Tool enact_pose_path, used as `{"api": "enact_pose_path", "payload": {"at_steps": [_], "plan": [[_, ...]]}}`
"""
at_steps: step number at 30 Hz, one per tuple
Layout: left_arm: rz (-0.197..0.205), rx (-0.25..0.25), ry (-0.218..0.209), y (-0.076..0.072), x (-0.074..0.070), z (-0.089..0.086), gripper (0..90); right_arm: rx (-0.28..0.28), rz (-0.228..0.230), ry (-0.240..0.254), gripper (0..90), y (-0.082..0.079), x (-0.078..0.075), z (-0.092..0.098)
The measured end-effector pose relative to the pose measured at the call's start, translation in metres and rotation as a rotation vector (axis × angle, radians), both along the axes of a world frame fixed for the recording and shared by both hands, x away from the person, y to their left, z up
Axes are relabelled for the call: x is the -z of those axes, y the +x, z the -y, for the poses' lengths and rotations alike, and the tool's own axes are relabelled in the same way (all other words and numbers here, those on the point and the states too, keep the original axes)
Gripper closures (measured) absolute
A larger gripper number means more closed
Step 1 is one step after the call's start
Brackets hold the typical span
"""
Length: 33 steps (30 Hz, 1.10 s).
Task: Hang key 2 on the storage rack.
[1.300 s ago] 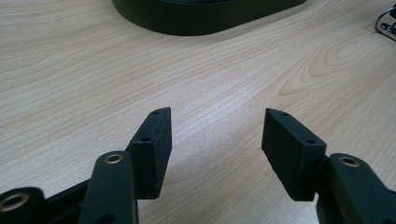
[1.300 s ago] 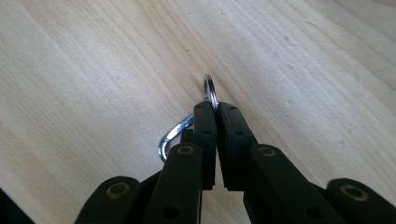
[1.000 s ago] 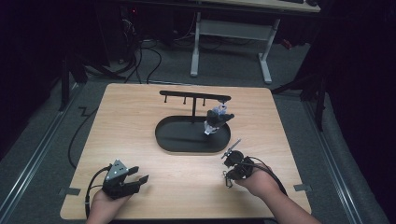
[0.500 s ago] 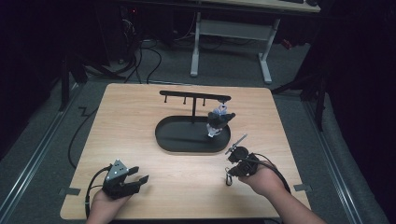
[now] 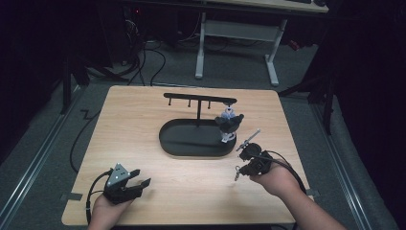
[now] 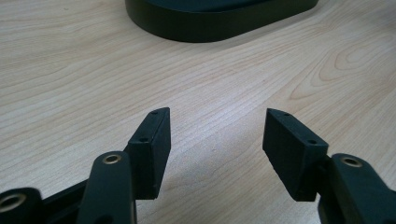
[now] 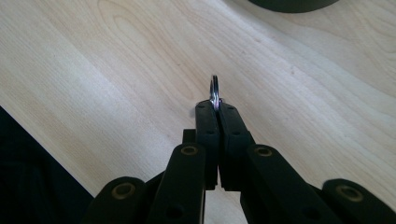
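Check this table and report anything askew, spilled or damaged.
Nothing stands out. The black stand sits upright on the table with a small figure-like item at its right end. The right gripper is shut on a small metal ring; the left gripper rests open.

The table (image 5: 143, 120) under my hands is pale wood with a fine grain and a smooth, faintly shiny finish. At the centre of the frame the oval tray (image 5: 186, 143) looks like matt black plastic. My right gripper (image 7: 215, 103) pinches a thin ring (image 7: 214, 91) of glossy metal between dull black plastic jaws.
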<state>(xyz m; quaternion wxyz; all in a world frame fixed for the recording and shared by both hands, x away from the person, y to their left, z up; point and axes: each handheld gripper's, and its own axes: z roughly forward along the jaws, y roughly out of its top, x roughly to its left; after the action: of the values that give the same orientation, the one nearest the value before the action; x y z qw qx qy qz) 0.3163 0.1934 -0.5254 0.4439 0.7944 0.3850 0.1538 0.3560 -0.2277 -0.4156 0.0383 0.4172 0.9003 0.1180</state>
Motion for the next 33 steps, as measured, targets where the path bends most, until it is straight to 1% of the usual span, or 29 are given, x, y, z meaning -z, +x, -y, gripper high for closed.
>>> {"api": "enact_pose_path", "payload": {"at_steps": [1,2,3,4,8,9,11,14,15,18,20,22,23,24,25,31,33], "plan": [[-0.001,0.001,0.000,0.000,0.000,0.000,42.4,-0.005,0.007,0.000,89.1,0.001,-0.002,0.001],[-0.004,0.004,0.002,0.000,0.000,0.000,42.5,0.009,0.003,-0.001,89.0,0.001,-0.004,0.001],[-0.001,0.003,0.002,0.000,0.000,0.001,42.4,0.006,0.000,0.002,89.1,0.002,-0.006,0.002],[0.001,0.004,0.002,0.000,0.000,0.001,42.4,0.017,-0.001,0.000,89.1,0.002,-0.007,0.002],[0.004,0.005,0.005,0.000,0.000,0.001,42.4,0.002,0.001,-0.003,89.1,0.003,-0.011,0.001],[0.004,0.003,0.004,0.000,0.000,0.001,42.4,0.011,-0.003,-0.003,89.1,0.002,-0.012,0.000],[0.006,0.003,0.002,0.000,0.000,0.001,42.4,0.000,-0.001,-0.005,89.1,0.003,-0.013,-0.001],[0.002,0.005,0.001,0.000,0.001,0.000,42.4,-0.001,0.000,0.004,89.1,0.005,-0.016,-0.003],[0.002,0.004,-0.002,0.000,0.001,-0.001,42.4,0.011,-0.004,0.009,89.0,0.005,-0.017,-0.004],[-0.001,0.003,-0.005,0.000,0.002,-0.001,42.4,0.012,-0.001,0.017,89.1,0.006,-0.022,-0.005],[0.001,0.005,-0.006,0.000,0.001,-0.001,42.4,0.005,0.004,0.015,89.1,0.008,-0.025,-0.006],[0.004,0.005,-0.009,0.001,0.000,-0.001,42.5,0.019,0.012,0.010,89.1,0.008,-0.029,-0.009],[0.006,0.005,-0.011,0.001,-0.001,0.000,42.4,0.006,0.027,0.003,89.1,0.010,-0.032,-0.009],[0.008,0.007,-0.011,0.001,-0.001,0.000,42.5,0.013,0.026,0.007,89.1,0.011,-0.035,-0.010],[0.009,0.008,-0.010,0.001,-0.001,0.000,42.5,0.006,0.034,0.007,89.1,0.012,-0.037,-0.010],[0.009,0.012,-0.011,0.002,-0.001,0.002,42.4,0.007,0.035,0.010,89.1,0.018,-0.047,-0.013],[0.007,0.013,-0.011,0.002,-0.001,0.002,42.5,0.025,0.033,0.006,89.1,0.018,-0.050,-0.015]]}}
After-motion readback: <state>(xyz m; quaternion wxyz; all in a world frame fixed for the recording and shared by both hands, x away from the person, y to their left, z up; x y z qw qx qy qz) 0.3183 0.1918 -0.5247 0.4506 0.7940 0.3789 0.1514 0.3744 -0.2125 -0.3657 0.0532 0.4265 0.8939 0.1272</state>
